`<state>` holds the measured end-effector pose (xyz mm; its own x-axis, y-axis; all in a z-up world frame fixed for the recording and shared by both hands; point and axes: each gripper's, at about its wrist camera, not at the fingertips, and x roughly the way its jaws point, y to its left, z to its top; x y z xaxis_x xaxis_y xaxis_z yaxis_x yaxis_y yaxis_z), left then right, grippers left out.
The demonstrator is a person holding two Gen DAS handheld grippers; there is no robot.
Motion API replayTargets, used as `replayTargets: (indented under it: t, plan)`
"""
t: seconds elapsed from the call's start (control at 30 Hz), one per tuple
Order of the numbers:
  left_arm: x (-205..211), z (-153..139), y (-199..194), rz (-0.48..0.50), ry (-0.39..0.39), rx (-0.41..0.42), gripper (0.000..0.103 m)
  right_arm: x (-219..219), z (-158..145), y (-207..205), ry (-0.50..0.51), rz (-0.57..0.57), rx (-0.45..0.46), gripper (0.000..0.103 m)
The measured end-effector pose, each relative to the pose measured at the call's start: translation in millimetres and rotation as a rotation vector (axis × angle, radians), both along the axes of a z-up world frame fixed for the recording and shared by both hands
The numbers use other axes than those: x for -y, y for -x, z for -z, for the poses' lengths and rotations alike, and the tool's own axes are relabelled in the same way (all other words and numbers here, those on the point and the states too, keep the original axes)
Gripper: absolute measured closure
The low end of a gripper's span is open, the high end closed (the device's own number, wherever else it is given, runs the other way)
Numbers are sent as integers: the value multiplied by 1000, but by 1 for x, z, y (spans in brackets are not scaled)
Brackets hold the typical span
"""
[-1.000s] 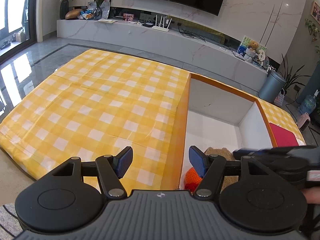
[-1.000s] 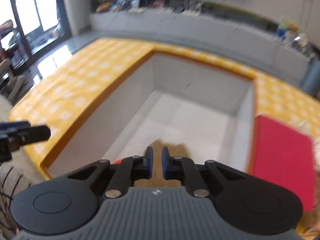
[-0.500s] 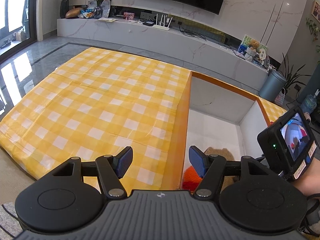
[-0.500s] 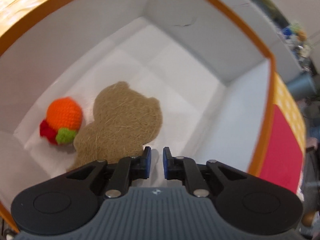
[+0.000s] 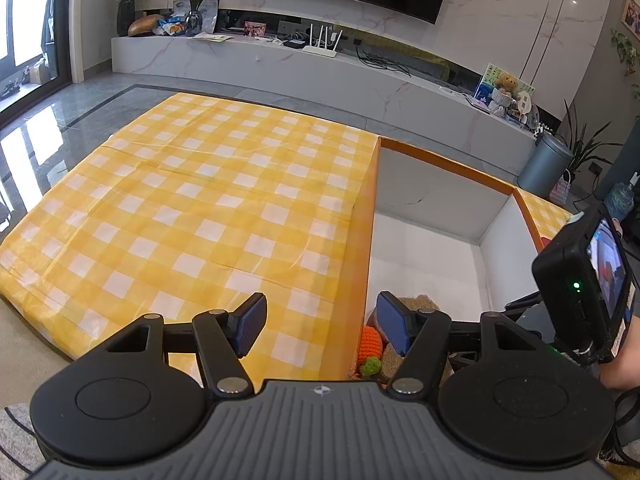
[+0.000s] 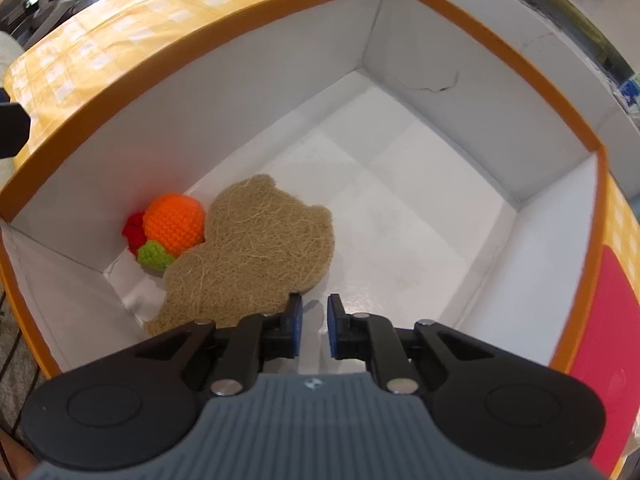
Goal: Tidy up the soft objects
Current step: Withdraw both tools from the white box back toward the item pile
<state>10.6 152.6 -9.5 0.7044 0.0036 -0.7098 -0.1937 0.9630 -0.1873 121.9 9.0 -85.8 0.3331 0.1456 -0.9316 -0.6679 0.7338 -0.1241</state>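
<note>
An orange-rimmed box with white inner walls (image 6: 460,40) stands on the yellow checked cloth (image 5: 200,200). On its floor lie a tan fibrous bear-shaped pad (image 6: 256,248) and an orange crocheted fruit (image 6: 174,224) with red and green parts, side by side near the front left corner. My right gripper (image 6: 311,330) hangs over the box, just right of the pad's near edge, its jaws a narrow gap apart and empty. My left gripper (image 5: 320,328) is open and empty over the box's left wall; the fruit (image 5: 370,342) shows between its fingers.
A red flat item (image 6: 608,344) lies on the cloth right of the box. The right hand's device with its camera screen (image 5: 592,280) shows at the right of the left wrist view. A TV bench (image 5: 320,68) and grey bin (image 5: 546,164) stand beyond.
My right gripper has tipped down over the box and lowered toward its floor, bringing the pad and fruit into view; its jaws have parted slightly. My left gripper has stayed put.
</note>
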Motion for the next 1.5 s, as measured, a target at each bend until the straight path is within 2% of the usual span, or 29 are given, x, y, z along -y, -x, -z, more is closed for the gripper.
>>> replayTargets:
  t: [0.03, 0.13, 0.23, 0.4, 0.47, 0.5, 0.63, 0.8, 0.83, 0.97, 1.13, 1.27, 1.33, 1.4, 1.47, 1.5]
  plan:
    - [0, 0, 1, -3, 2, 7, 29, 1, -1, -2, 5, 10, 22, 79]
    - [4, -3, 3, -22, -16, 36, 29, 4, -9, 1, 2, 3, 130, 78]
    - [16, -10, 6, -32, -87, 86, 29, 12, -30, 8, -23, 20, 211, 78]
    - [37, -25, 17, -18, -123, 145, 26, 48, -80, 27, -167, 66, 313, 76]
    - [45, -31, 20, -1, -145, 168, 26, 72, -100, 37, -227, 121, 373, 64]
    - [50, -34, 21, 7, -151, 176, 25, 85, -108, 42, -251, 157, 406, 62]
    - [66, -41, 24, 54, -144, 188, 25, 141, -127, 62, -296, 304, 509, 59]
    - [92, -47, 20, 102, -153, 178, 25, 202, -133, 73, -269, 476, 573, 55]
    - [99, -48, 19, 108, -165, 183, 25, 214, -133, 75, -279, 511, 577, 52]
    - [131, -54, 16, 146, -182, 199, 25, 254, -128, 84, -309, 597, 586, 51]
    - [174, -58, 12, 267, -128, 194, 19, 285, -110, 90, -311, 649, 557, 51]
    - [215, -58, 7, 360, -155, 192, 17, 315, -94, 91, -322, 713, 533, 51]
    - [235, -55, -1, 421, -173, 188, 16, 327, -82, 86, -366, 730, 492, 51]
    - [252, -49, -12, 472, -181, 182, 16, 342, -65, 80, -472, 724, 399, 51]
    - [268, -43, -24, 476, -195, 169, 16, 346, -50, 73, -536, 731, 326, 52]
    - [274, -40, -29, 479, -200, 165, 16, 345, -43, 70, -531, 737, 303, 52]
